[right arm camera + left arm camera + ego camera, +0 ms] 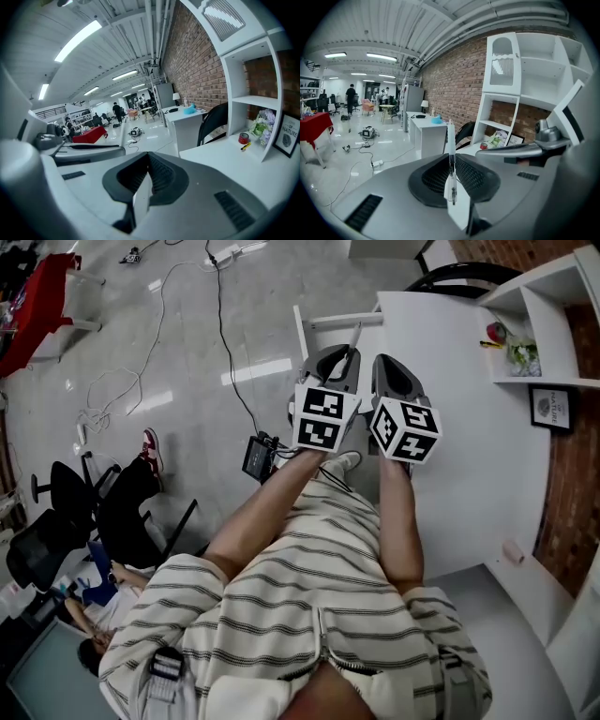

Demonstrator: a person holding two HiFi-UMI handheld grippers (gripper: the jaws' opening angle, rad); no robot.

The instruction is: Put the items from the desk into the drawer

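My left gripper (343, 354) is shut on a slim white pen (354, 339), which stands upright between its pads in the left gripper view (451, 140). Beside it, my right gripper (390, 369) is shut with nothing in it, and its jaws meet in the right gripper view (146, 176). Both hover over the left end of the white desk (469, 399). A white open frame (319, 322) juts from that end; it looks like a pulled-out drawer. A red tape roll (243, 138) and a yellow item (245, 146) lie at the desk's far side.
A white shelf unit (553, 296) holds a plant (522, 354) and a framed picture (549, 409). A small beige cylinder (513, 552) lies near the desk's near edge. A black chair (459, 276) stands behind the desk. Cables (225, 334) and a small device (258, 456) lie on the floor.
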